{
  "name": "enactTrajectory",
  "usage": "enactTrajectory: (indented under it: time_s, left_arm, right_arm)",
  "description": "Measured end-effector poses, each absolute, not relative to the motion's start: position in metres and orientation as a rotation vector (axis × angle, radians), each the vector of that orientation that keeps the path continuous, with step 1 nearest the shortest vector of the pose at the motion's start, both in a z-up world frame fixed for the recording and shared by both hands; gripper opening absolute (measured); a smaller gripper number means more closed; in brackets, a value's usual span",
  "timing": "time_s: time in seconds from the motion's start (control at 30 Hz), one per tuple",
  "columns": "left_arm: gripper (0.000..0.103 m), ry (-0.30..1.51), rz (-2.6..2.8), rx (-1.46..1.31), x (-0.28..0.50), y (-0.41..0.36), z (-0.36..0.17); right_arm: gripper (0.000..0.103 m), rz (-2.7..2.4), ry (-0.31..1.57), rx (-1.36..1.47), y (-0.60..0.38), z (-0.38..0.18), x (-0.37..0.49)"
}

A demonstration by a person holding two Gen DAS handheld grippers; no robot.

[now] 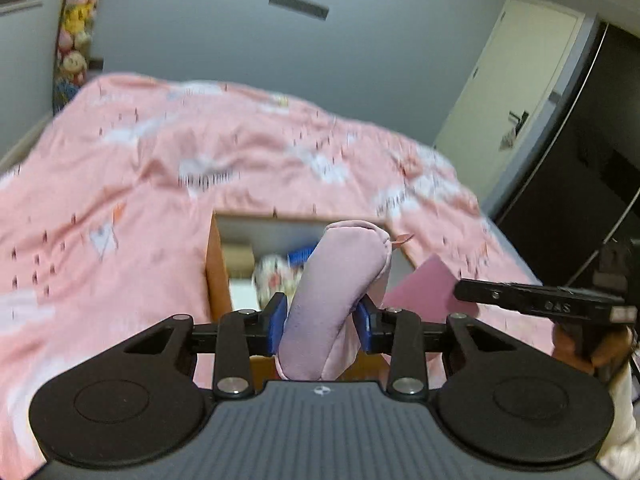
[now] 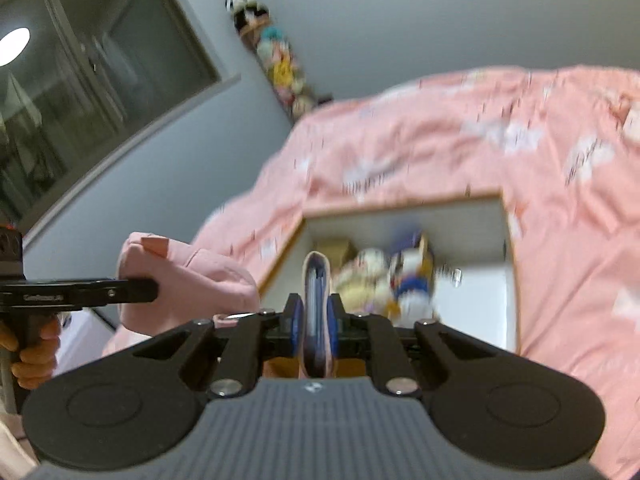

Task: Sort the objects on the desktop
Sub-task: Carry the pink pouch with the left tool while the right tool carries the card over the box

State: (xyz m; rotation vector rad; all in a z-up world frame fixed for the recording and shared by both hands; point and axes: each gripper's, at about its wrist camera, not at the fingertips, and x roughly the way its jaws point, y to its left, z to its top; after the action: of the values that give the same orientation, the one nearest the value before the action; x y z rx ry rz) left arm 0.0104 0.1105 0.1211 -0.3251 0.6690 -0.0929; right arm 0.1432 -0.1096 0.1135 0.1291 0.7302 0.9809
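Item 1. Left gripper (image 1: 320,326): jaws clenched on a soft lilac pouch (image 1: 336,292), which is pinched near its lower half and stands up and forward from the blue pads (image 1: 278,328). It is held above the near edge of an open wooden box (image 1: 216,276) that sits on the pink bedspread (image 1: 120,184).

Item 2. Right gripper (image 2: 316,322): jaws clenched on a thin pink-edged case (image 2: 316,304), held edge-on, likewise over the near edge of the box (image 2: 508,248).

Item 3. Box contents: a cardboard carton, a blue item and patterned items are seen blurred toward the far wall; identities cannot be told.

Risks, as judged:
- The pouch is squashy and gripped low; it may be expected to slump or slide out if tilted, landing on the bedspread instead of inside.
- The case is held by a narrow edge and could pivot between the pads on release.
- The two grippers are near each other over one opening; a collision or a snag on the near rim is possible.
- Strong motion blur suggests speed, by which aim could be spoiled.
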Motion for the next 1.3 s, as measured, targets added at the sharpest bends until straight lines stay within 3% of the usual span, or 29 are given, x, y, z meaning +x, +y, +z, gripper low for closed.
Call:
enactTrajectory:
  time_s: [0.13,0.3,0.8,1.3]
  left_arm:
    - [0.041,0.688,-0.089,-0.28,0.047,0.106,0.121]
    - [0.041,0.836,-0.091,-0.231,0.092,0.099,0.099]
    - [0.041,1.199,-0.122,-0.143,0.157,0.092,0.044]
    - [0.041,1.373,-0.118,-0.14,0.181,0.082,0.007]
  right_arm:
    - [0.015,0.928,0.653,0.146,-0.108,0.131,0.153]
    - [0.015,0.867,0.643,0.109,-0.089,0.121,0.17]
    - [0.015,0.837,0.824,0.086,-0.066,0.049,0.22]
    - [0.015,0.89,0.888,0.085,-0.065,0.059,0.221]
